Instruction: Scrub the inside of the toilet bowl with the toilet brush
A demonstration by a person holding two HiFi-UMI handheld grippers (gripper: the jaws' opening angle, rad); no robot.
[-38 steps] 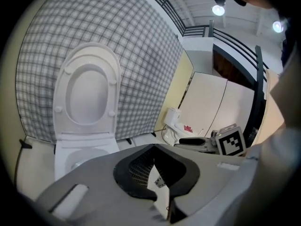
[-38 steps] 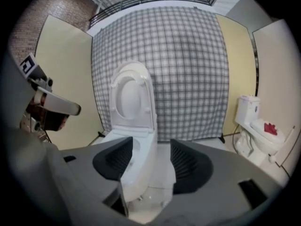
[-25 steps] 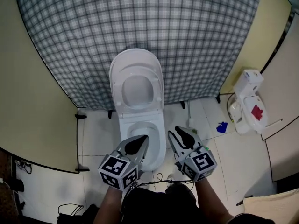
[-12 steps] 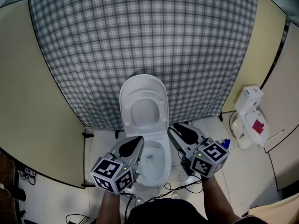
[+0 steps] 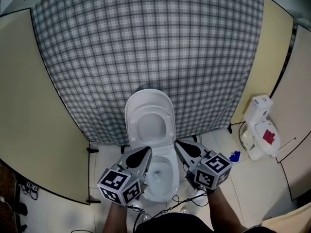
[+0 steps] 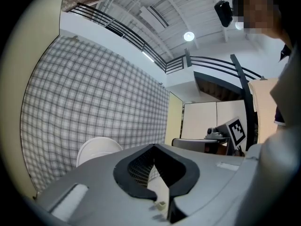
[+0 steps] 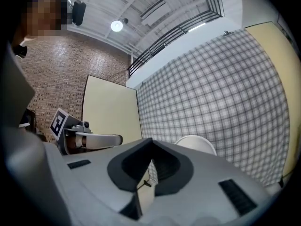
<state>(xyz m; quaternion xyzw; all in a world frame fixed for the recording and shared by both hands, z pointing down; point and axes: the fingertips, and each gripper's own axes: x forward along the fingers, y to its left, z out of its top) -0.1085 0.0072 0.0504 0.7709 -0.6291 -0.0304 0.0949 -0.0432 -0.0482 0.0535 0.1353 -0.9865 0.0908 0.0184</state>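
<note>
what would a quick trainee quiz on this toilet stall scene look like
1. True or false: the toilet lid is raised.
2. Pick one. The left tongs hold: A a brush, B a sponge, C nothing.
3. What colour is the small item lying on the floor to the right of the toilet?

Key: 1 true. 2 C, the tongs are closed with nothing between them. 3 blue.
</note>
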